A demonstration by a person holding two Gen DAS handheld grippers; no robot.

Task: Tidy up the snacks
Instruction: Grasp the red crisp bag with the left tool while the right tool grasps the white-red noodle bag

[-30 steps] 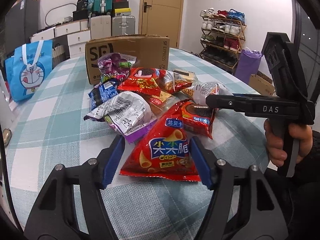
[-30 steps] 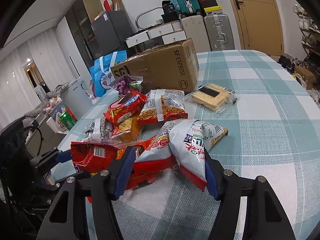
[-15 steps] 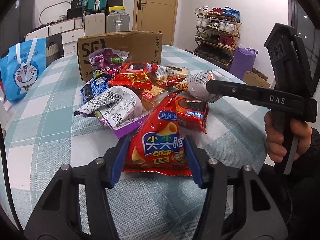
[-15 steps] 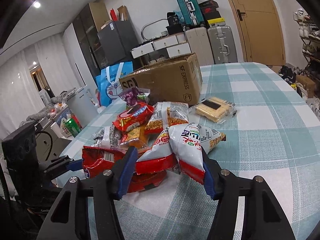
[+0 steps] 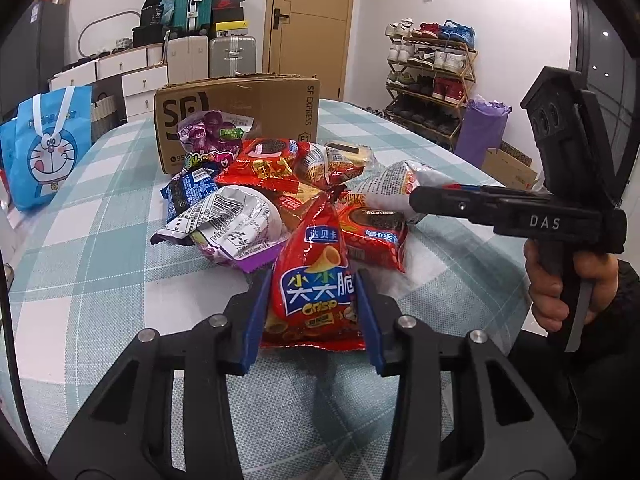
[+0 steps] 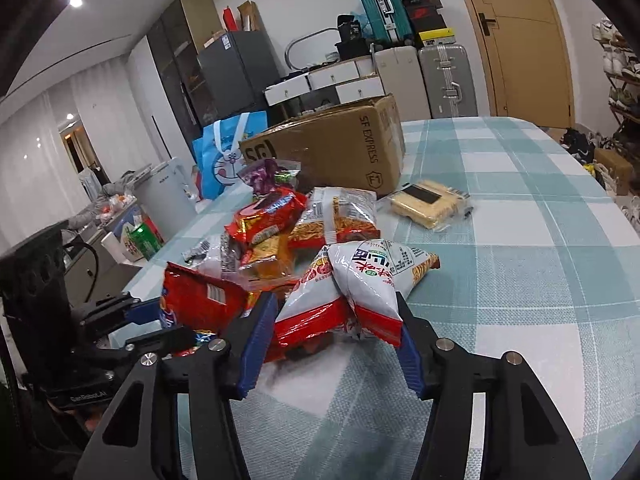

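The left tool [image 5: 312, 308] has its two blue pads pressed against the sides of a red crisp bag [image 5: 314, 280], clamped on it, with the bag squeezed narrow between them and its lower edge resting on the checked cloth of the bench [image 5: 100, 264]. That bag sits at the near edge of the snack pile. At about 11 o'clock from it lies a silver and purple packet [image 5: 236, 228], and at 1 o'clock a red cookie packet [image 5: 376, 236], touching it. Further back, at 12 o'clock, stands a cardboard box [image 5: 240, 116] with a purple candy bag [image 5: 208, 132] leaning against its front.

The right tool [image 6: 336, 332] holds a white and red noodle-snack bag [image 6: 360, 284] between its pads, which press into the bag's sides, so it too is clamped. From that view, a clear-wrapped pack of yellow wafers [image 6: 428, 200] lies apart from the heap at 1 o'clock, near the box corner. A blue cartoon tote bag [image 6: 224, 156] stands at 10 o'clock, beyond the pile. The person's hand [image 5: 560, 280] grips the right tool's handle at 3 o'clock in the left view.
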